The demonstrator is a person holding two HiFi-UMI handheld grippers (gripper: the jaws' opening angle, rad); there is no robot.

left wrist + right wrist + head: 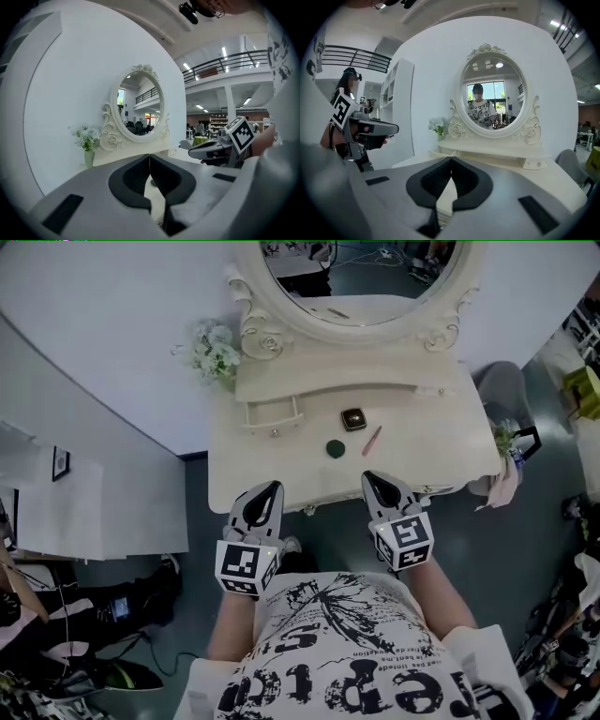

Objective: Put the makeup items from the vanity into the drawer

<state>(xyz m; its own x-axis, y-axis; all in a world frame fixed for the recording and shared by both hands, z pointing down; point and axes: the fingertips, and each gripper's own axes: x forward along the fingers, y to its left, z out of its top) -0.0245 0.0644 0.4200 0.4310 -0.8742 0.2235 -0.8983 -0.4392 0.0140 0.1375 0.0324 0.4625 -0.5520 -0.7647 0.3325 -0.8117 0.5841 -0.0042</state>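
Lying out on the cream vanity desk (441, 442): a square dark compact (353, 418), a pink lipstick-like stick (371, 440) just beside it, a round dark-green pot (336, 449) nearer the front edge; none in a drawer yet. To their left, under the raised shelf, a small drawer (272, 414), seemingly pulled out a little, inside not visible. Short of the desk's front edge, left gripper (266, 491) and right gripper (374, 481), well apart, both with jaws closed tip to tip on nothing. By judgement, at the very start; all three pick-ups and placements left to do; drawer perhaps to be drawn wider first.
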